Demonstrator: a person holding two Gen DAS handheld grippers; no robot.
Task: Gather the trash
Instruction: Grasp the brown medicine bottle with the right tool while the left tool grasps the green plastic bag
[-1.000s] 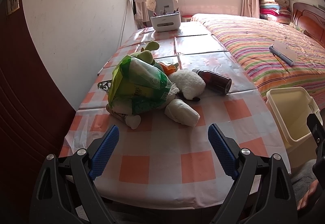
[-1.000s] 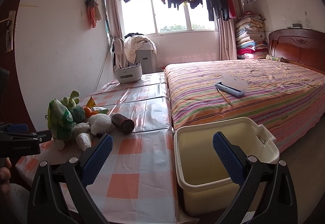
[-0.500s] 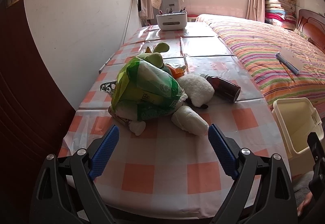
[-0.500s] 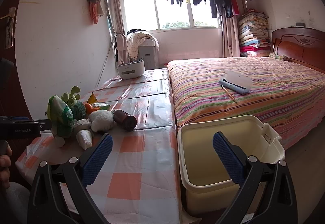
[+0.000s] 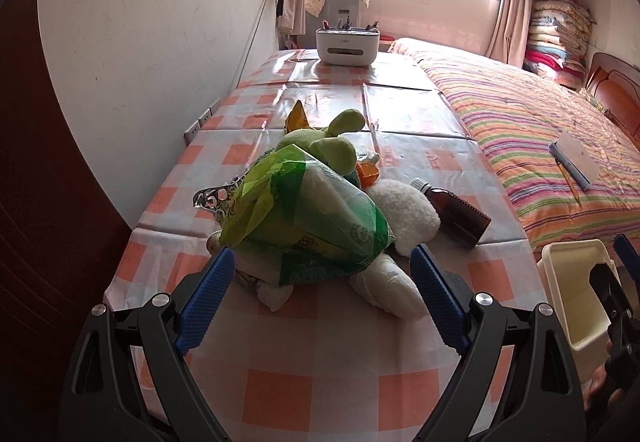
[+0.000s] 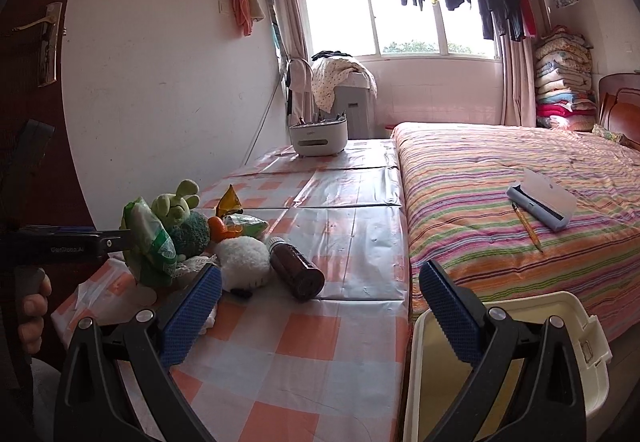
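The left tool (image 5: 320, 294) hangs low over the near end of the table (image 5: 280, 382), its blue pads spread wide apart with nothing between them, their tips close to the front of a heap of things on the orange-and-white checked cloth. Foremost in that heap is a crumpled green plastic bag (image 5: 304, 226) with something pale inside; it leans against a green plush toy (image 5: 320, 145). A white fluffy toy (image 5: 404, 213) lies just to the right of the bag, and a brown bottle (image 5: 456, 215) lies on its side touching that toy, its white cap pointing away toward the window. A yellow-orange wrapper (image 5: 297, 117) stands up behind the plush toy, and a crumpled white wad (image 5: 386, 292) sits at the front right of the heap, close to the left tool's right pad. The right tool (image 6: 320, 318) is also spread wide and grips nothing; it hovers over the table's right edge, with the cream plastic bin (image 6: 576, 318) below its right pad, standing on the floor between the table and the striped bed (image 6: 500, 177). A white organiser box (image 6: 318, 137) sits at the far end of the table, well apart from the heap
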